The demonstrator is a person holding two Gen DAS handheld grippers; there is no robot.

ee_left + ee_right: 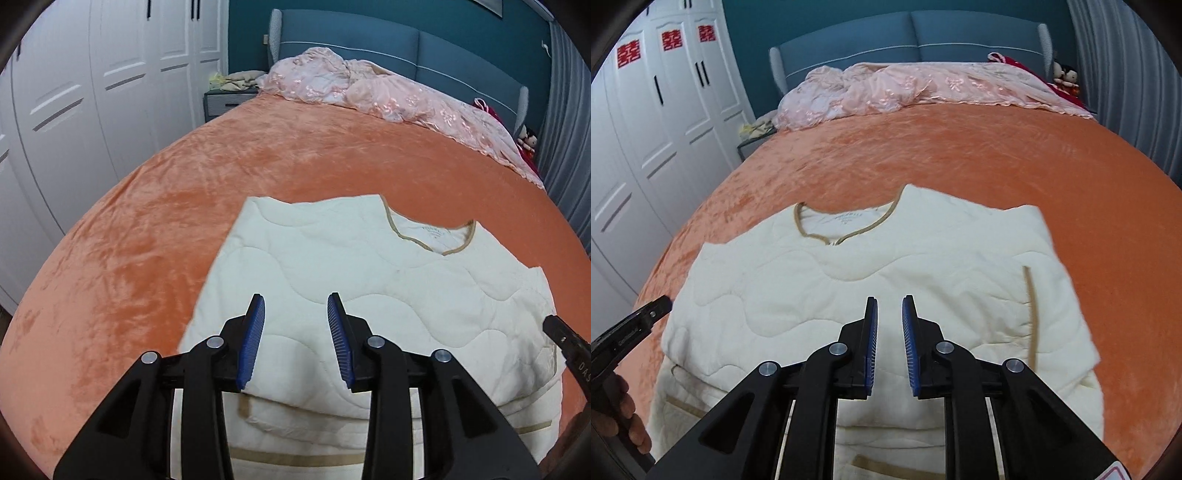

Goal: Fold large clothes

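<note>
Bed (258, 155): covered in an orange plush spread, it gives a broad, flat bearer, which is likely why the folding is done here.
Pink quilt (369, 88): bunched along the head edge of the bed, well apart from the work, so the near half is free for the folding.
Cream quilted garment (332, 266): lies flat near the foot edge of the bed, neckline toward the head edge. A folded layer lies across the body, with tan-trimmed parts showing beneath it at the near edge, so a first fold looks done.
Neckline (846, 225): tan-bound, facing up and uncovered, a handy mark for keeping the next fold square.
Left tool (295, 317): blue pads apart, nothing between them, hovering over the garment's near part; judged free after letting cloth go.
Right tool (889, 314): pads a narrow gap apart, no cloth pinched, also above the near part.
Next step, judged: take fresh hold at an edge for another fold.
</note>
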